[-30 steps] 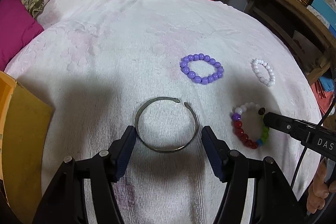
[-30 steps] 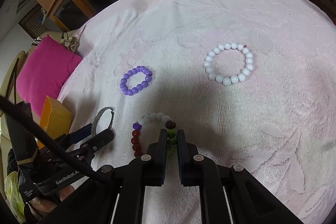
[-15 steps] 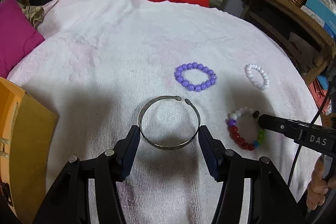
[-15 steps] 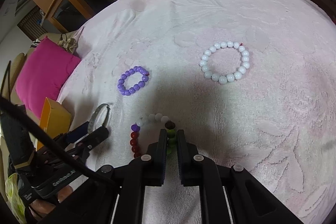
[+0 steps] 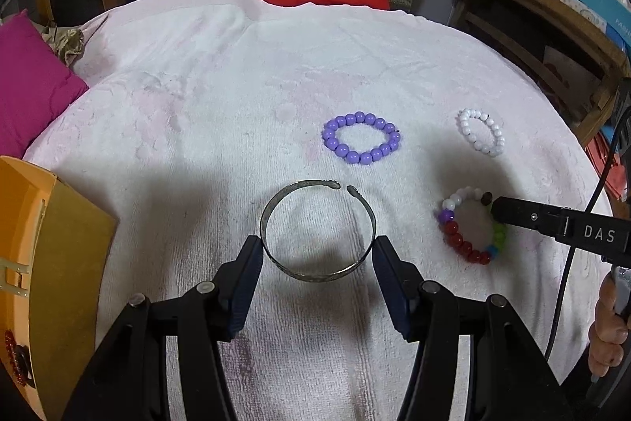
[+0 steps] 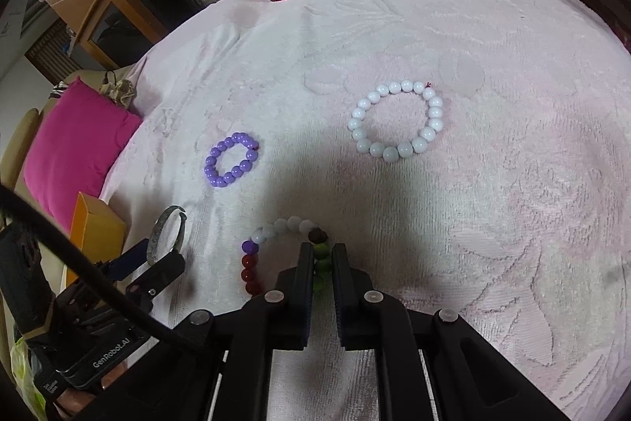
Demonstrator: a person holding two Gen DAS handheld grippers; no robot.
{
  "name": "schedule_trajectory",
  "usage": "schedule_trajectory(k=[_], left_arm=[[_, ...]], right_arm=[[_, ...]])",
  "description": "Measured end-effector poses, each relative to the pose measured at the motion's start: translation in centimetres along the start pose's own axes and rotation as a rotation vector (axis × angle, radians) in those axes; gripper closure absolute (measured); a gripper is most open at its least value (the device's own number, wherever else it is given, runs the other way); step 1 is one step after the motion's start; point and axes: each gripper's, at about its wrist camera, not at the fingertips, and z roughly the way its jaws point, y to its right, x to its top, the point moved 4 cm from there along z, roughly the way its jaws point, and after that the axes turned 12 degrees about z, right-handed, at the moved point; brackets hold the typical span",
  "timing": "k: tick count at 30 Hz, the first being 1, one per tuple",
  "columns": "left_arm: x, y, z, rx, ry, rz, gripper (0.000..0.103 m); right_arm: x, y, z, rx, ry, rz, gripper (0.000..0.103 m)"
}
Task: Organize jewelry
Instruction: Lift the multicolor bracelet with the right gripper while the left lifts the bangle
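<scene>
Spread across the whole work area: a pale pink terry towel (image 5: pixel 205 97). At its left edge, an open orange cardboard box (image 5: pixel 59 247), with something red and beaded just visible low inside it; probably the place where the jewelry goes.

Left gripper (image 5: pixel 317 243): tipped steeply down, half-wide, pads pressed on opposite sides of the dull silver metal open cuff bangle (image 5: pixel 315 275). Jaws just closed in on it. Gripped across its width, with the cuff's gap pointing away from the fingers toward the far side of the towel. In the right wrist view, seen raised on a tilt between those pads rather than flat on the cloth.

Right gripper (image 6: pixel 321 251): nearly closed, pinching the green beads of the multicoloured bead bracelet (image 6: pixel 248 265); rest of the loop trailing left of the fingers, apparently on the towel.

Decisive relation: box directly left of the left gripper and near it, so the bangle the nearer load. Right hand's bracelet well apart from the box, with the left gripper in between; likely best delivered second, or around behind.

Unclaimed, farther out on the towel: the white bead bracelet (image 6: pixel 394 149), then the purple bead bracelet (image 5: pixel 347 154), smallest, just beyond the bangle's gap.
</scene>
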Motion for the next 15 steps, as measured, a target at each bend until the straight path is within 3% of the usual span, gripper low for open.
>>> schedule_trajectory(k=[9,15], left_arm=[[-0.19,0.12,0.09,0.028,-0.009,0.02,0.044],[-0.25,0.0,0.03,0.04,-0.012,0.023,0.044]], right_arm=[[-0.19,-0.35,0.52,0.007,-0.024,0.005,0.082],[-0.34,-0.73,0.8,-0.01,-0.008,-0.024,0.082]])
